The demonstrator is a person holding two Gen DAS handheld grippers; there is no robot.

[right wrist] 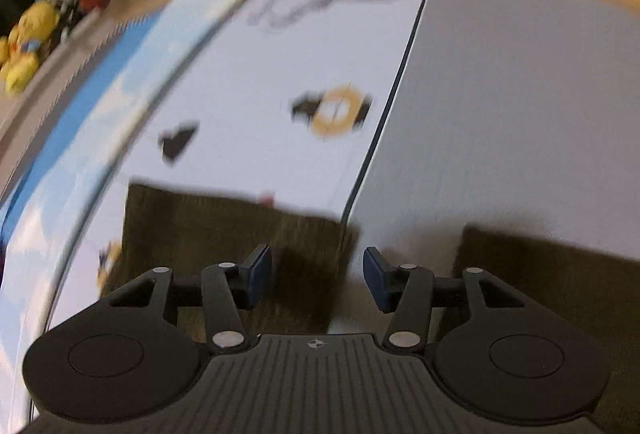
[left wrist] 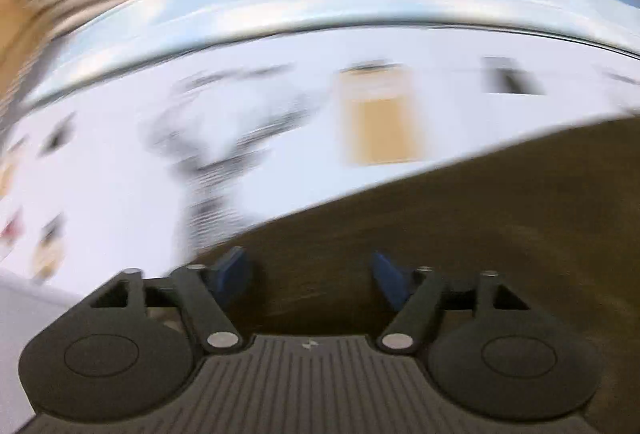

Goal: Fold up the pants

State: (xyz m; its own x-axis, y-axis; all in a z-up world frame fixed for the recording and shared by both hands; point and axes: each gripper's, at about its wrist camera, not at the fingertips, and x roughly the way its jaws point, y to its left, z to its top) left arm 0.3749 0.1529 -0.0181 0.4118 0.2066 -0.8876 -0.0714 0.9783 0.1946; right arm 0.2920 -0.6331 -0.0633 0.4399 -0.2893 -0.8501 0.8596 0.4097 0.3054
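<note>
Left wrist view first, read from left to right: a white printed sheet (left wrist: 120, 193) with blurred cartoon motifs fills the left and centre, bordered above by a pale blue band; the dark brown pants (left wrist: 500, 213) spread over the right and lower part, lying flat on that sheet; the left gripper (left wrist: 312, 276) hangs over the brown cloth with its blue pads (left wrist: 232, 270) wide apart and nothing between them; the whole picture is smeared, so fine creases cannot be made out. Right wrist view, again from the left: a yellow soft toy (right wrist: 28, 41) sits off the bed at the far edge; next comes the blue border, then the white sheet with its prints; one brown panel of the pants lies just ahead of the right gripper (right wrist: 318, 280), and a second brown panel shows at the lower right over a plain grey surface (right wrist: 520, 113); the jaws here stand moderately open and empty, with the edge of the nearer panel just ahead of the gap. Judging by this, neither hand holds cloth and the work stands between grasps; the next move calls for each gripper to settle on an edge or corner of the pants, close firmly on the fabric, and lift it evenly so the fold lands square.
</note>
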